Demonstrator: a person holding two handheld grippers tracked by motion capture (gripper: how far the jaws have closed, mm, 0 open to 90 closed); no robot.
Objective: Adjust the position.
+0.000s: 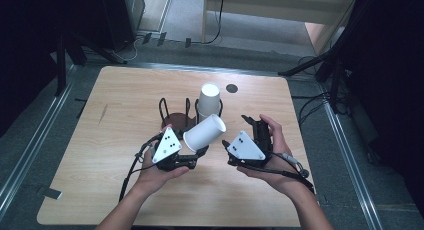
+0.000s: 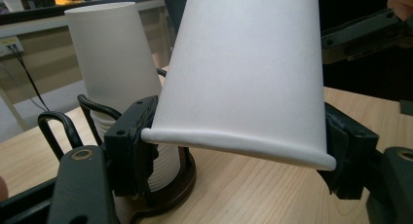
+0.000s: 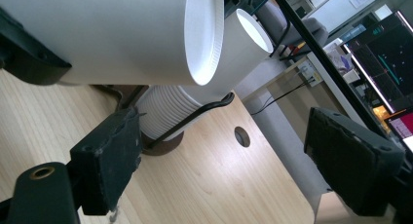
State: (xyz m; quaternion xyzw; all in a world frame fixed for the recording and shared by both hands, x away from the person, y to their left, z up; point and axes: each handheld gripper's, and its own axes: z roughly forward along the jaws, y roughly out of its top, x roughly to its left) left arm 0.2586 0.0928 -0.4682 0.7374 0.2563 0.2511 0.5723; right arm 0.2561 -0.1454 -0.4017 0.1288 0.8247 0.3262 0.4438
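Wooden tabletop, pale and bare along its near edge [image 1: 75,200], fills the high view, with dark floor and cables around it.

Nearest the viewer, two forearms come in from below, each hand holding a gripper. The left gripper [image 1: 196,151] is clenched on a white paper cup [image 1: 205,132], its jaws pressing both sides of the cup just above the rolled rim, as the left gripper view shows [image 2: 243,78]. The cup is lifted off the table and lies tilted nearly on its side. Its long axis runs from the rim at the left gripper up and to the right, so the closed base points toward the right hand.

The right gripper [image 1: 253,124] sits just right of the cup, jaws apart and holding nothing. In the right gripper view the cup's recessed base [image 3: 202,36] hangs just above and left of the open jaws, not yet between them. The right hand is therefore the one placed to take the cup's free end, probably by moving a little left and up.

The cup is plain matte white, smooth, undented and tapered.

Behind it stands a stack of matching cups [image 1: 209,102], upside down in a black wire holder [image 1: 175,115] on a dark round foot. Farther back is a small round hole [image 1: 231,88] in the table.
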